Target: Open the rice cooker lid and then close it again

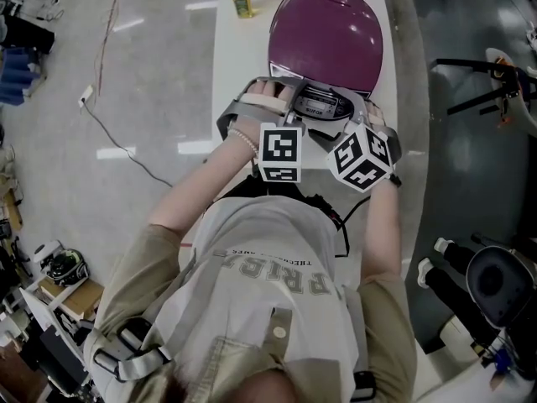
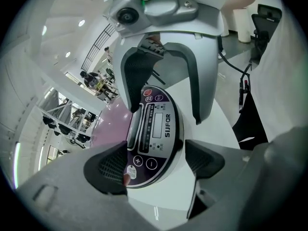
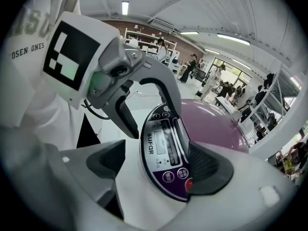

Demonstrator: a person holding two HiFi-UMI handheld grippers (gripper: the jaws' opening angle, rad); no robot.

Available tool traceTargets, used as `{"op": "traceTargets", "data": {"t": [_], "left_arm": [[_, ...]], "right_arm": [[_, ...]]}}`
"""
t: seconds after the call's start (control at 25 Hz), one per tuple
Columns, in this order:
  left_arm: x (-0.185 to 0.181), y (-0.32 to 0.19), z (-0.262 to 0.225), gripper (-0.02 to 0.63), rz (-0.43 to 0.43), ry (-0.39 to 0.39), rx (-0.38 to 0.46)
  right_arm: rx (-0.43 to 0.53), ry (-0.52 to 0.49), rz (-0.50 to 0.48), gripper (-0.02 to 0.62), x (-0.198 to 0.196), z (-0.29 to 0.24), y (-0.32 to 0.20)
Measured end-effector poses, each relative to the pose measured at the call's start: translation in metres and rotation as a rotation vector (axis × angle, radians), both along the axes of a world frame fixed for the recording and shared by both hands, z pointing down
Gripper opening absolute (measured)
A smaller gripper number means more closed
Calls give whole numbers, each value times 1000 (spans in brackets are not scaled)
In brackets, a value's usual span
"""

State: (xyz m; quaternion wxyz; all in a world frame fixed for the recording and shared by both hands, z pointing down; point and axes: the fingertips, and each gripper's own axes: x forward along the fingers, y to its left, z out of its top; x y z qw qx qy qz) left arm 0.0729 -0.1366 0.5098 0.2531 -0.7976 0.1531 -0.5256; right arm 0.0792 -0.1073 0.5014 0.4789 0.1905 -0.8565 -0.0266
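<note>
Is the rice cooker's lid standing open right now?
No. In the head view the purple lid lies flat and shut, its front edge meeting the control panel.

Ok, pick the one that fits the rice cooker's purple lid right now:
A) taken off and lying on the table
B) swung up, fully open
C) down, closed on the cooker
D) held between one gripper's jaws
C: from the head view the purple lid shows as one whole dome lying down on the cooker, with no inner pot in sight and the control panel just in front of it.
</note>
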Motion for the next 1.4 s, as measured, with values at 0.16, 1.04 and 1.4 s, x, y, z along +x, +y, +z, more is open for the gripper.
{"op": "traceTargets", "data": {"t": [0.16, 1.04, 1.4], "left_arm": [[0, 2, 2, 387, 12, -16, 5], [-1, -1, 5, 385, 29, -157, 17], [-3, -2, 7, 385, 40, -196, 28]], "right_arm": [[-10, 33, -25, 387, 1, 1, 3], [-56, 44, -67, 387, 4, 1, 4], [-96, 61, -57, 385, 3, 0, 3]]}}
